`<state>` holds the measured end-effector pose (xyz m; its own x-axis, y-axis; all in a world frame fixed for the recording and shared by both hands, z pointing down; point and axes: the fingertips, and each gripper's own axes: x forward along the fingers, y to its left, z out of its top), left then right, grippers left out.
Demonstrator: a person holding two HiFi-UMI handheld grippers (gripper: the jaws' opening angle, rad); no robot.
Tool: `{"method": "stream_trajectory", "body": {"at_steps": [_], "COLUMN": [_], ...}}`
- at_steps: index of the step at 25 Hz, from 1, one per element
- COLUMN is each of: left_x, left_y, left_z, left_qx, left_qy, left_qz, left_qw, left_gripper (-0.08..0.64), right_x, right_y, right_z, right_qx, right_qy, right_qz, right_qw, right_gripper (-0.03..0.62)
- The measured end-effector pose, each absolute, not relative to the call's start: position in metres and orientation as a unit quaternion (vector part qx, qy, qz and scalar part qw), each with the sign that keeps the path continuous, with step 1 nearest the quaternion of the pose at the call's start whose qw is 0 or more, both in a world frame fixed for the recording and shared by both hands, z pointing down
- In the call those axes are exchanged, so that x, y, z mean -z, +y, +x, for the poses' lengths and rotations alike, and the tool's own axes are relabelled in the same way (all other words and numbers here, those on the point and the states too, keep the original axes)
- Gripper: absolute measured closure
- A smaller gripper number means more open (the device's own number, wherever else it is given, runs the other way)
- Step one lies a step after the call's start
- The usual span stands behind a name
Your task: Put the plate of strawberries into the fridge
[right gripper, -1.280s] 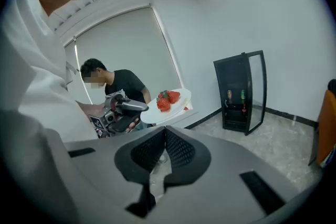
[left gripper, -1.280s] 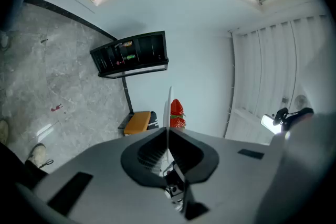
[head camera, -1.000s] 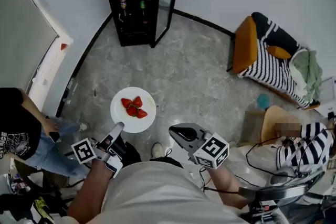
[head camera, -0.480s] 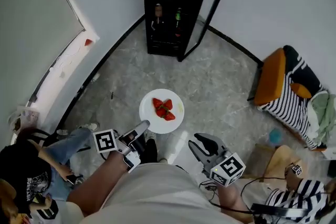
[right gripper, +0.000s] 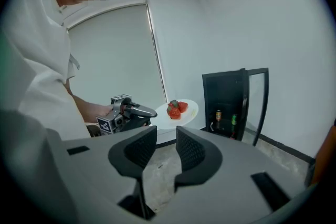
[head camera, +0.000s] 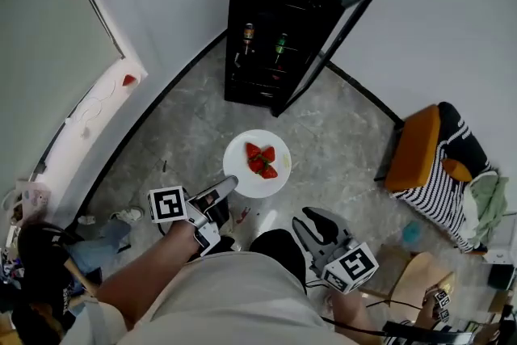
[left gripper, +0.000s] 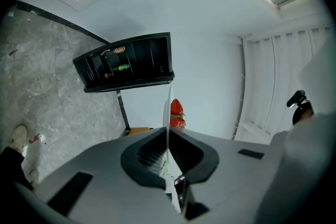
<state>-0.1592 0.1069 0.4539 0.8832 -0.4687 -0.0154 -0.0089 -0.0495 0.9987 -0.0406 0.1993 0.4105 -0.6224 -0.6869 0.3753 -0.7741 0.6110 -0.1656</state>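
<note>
A white plate carrying three red strawberries hangs level above the grey floor, held by its near rim in my left gripper, which is shut on it. In the left gripper view the plate stands edge-on between the jaws with the strawberries beyond. The black fridge stands ahead against the wall, its glass door swung open to the right, bottles on a shelf inside. My right gripper is open and empty at the lower right; its view shows the plate and fridge.
An orange chair with striped cloth stands right of the fridge. A person crouches at the lower left by the wall. A white ledge runs along the left wall. My shoe sits below the plate.
I have stepped closer to the fridge: it looms larger and nearer the middle of the head view. The plate has travelled forward with my left gripper. The right gripper trails behind.
</note>
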Motion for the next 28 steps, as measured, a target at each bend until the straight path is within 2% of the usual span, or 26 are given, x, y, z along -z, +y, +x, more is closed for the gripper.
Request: {"method": "stream_trajectory", "body": {"at_steps": [9, 15, 21, 28], "left_x": [-0.474, -0.486, -0.504, -0.55], "left_y": [-0.01, -0.104, -0.158, -0.269], "left_z": [-0.123, -0.075, -0.055, -0.042], "left_qx": [0.202, 0.229, 0.268, 0.245], "left_qy": [-0.213, -0.259, -0.287, -0.338], "left_qz": [0.687, 0.677, 0.667, 0.664], "left_qw": [0.664, 0.649, 0.633, 0.62], "left_gripper": [0.535, 0.535, 0.535, 0.535], "right_x": [-0.421, -0.412, -0.416, -0.424], "right_y": [0.099, 0.007, -0.012, -0.079], "right_z": [0.009, 0.074, 0.105, 0.129], "right_qx": [-0.159, -0.145, -0.146, -0.163], "right_qy": [-0.895, -0.91, -0.915, -0.908], "right_qz": [0.391, 0.358, 0.34, 0.347], "right_qw": [0.147, 0.154, 0.16, 0.169], "right_gripper": [0.479, 0.479, 0.479, 0.479]}}
